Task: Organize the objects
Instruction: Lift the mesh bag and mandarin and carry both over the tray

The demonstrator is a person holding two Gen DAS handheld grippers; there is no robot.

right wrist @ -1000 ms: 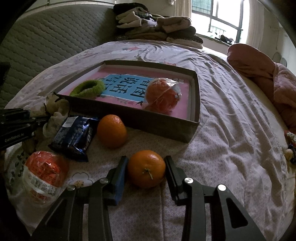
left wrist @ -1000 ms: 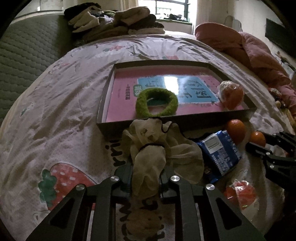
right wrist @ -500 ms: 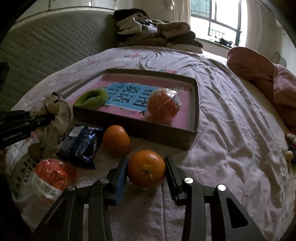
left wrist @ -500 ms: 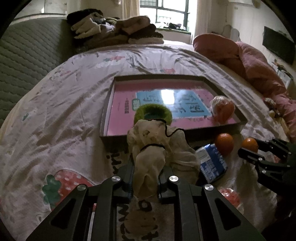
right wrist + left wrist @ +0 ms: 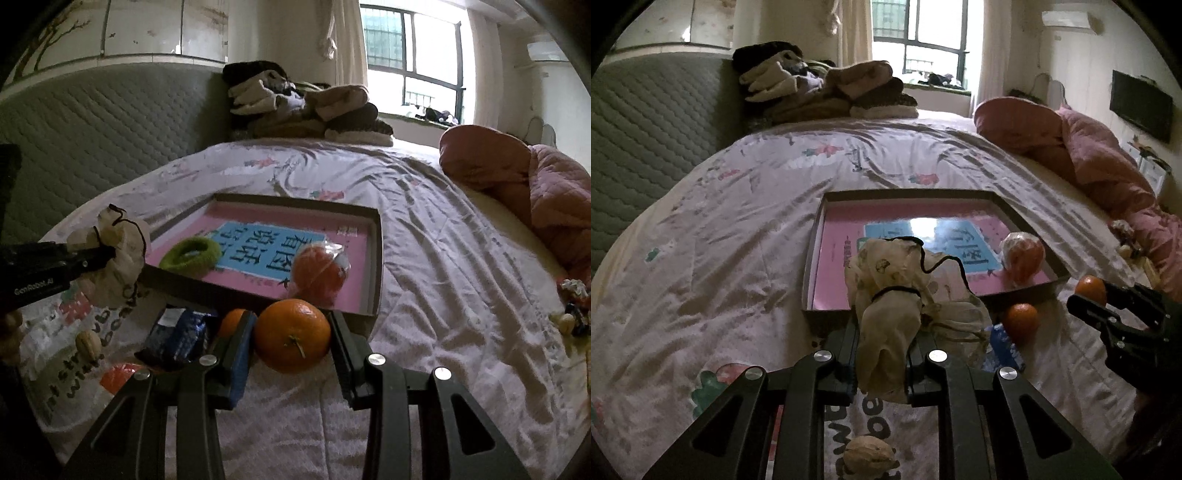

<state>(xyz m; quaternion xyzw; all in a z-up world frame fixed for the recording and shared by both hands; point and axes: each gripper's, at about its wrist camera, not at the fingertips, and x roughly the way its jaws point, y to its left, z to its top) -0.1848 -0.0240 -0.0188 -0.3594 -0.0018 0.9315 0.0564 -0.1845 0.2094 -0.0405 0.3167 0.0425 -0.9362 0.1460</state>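
Note:
My left gripper point(image 5: 882, 354) is shut on a cream drawstring cloth bag point(image 5: 890, 295) and holds it above the bed, in front of the shallow box point(image 5: 812, 258) with a pink book inside. It also shows in the right wrist view point(image 5: 118, 247). My right gripper point(image 5: 291, 332) is shut on an orange point(image 5: 291, 334), lifted near the box's front right corner point(image 5: 373, 306). In the box lie a green hair scrunchie point(image 5: 190, 254) and a wrapped orange point(image 5: 317, 275). The bag hides the scrunchie in the left wrist view.
On the bedsheet in front of the box lie a second orange point(image 5: 1021, 321), a blue snack packet point(image 5: 177, 336), a walnut point(image 5: 88, 343) and a red-capped item point(image 5: 116, 376) on a white printed bag. Folded clothes point(image 5: 820, 88) and a pink quilt point(image 5: 535, 195) lie further off.
Both grippers have risen off the bed. The left one lifted the cloth bag and the right one lifted the orange toward the box.

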